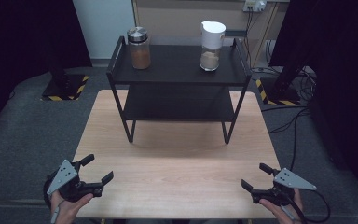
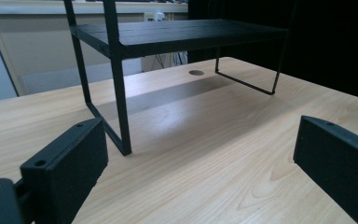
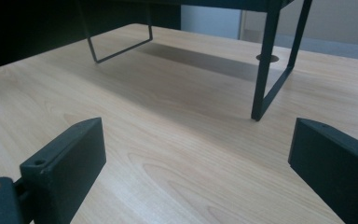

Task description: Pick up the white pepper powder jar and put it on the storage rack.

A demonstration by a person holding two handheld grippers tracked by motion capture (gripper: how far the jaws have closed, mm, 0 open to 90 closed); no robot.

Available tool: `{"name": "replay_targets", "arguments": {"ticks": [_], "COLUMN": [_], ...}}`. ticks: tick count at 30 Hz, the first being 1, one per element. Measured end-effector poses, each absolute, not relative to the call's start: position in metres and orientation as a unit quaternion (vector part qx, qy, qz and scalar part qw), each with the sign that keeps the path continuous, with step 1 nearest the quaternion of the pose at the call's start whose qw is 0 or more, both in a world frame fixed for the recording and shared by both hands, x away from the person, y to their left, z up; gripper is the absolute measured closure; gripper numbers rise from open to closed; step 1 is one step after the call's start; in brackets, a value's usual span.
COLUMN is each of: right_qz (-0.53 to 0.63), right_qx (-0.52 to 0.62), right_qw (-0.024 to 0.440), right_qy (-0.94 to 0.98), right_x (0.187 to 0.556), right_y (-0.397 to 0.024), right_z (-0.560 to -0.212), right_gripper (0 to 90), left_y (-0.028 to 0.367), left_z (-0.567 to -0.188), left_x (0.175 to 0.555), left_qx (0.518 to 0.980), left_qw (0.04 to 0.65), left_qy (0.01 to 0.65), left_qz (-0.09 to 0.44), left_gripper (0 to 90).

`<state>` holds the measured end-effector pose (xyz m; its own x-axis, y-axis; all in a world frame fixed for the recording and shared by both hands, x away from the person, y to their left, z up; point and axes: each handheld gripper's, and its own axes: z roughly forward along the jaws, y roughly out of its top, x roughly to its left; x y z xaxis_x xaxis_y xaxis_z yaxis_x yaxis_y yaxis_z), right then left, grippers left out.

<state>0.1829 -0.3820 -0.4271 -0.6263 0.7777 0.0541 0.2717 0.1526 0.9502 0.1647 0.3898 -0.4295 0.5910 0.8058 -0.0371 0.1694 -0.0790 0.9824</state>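
A light wooden bench is seen from above, set on a dark grey floor. At its far half a black two-tier metal rack is stood, its thin legs resting on the wood and its lower shelf left bare. In the left gripper view the same rack is seen from low down, with one front leg planted just ahead of the jaws; in the right gripper view another leg of the rack is met the same way.

On the rack's top shelf two containers are placed well apart. At the right a glass dispenser with a white lid is stood upright, partly filled with a pale powder. At the left a glass jar with a metal cap is stood upright, holding a brown powder.

Near the bench's front edge the two grippers are held by the person's hands, well apart from each other and from the rack. The left gripper is kept at the front left corner, its jaws spread wide with nothing between them. The right gripper is kept at the front right corner, likewise released, with only bare wood seen between its jaws.
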Motion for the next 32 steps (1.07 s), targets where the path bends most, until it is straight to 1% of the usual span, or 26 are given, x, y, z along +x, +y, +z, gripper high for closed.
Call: {"name": "replay_targets", "arguments": {"ticks": [9, 32], "right_qz": [0.544, 0.553], "right_qx": [0.365, 0.370], "right_qw": [0.250, 0.251], "right_qy": [0.713, 0.703], "right_x": [0.1845, 0.1839], "right_y": [-0.3832, -0.3849], "right_z": [-0.4292, -0.4330], "right_gripper": [4.3, 4.1], "left_y": [0.3912, 0.3887], "left_z": [-0.4300, -0.4296], "left_x": [0.1665, 0.1670], "left_qx": [0.675, 0.678], "left_qw": [0.577, 0.576], "left_qy": [0.363, 0.361], "left_qz": [0.282, 0.280], "left_gripper": [1.9, 1.9]}}
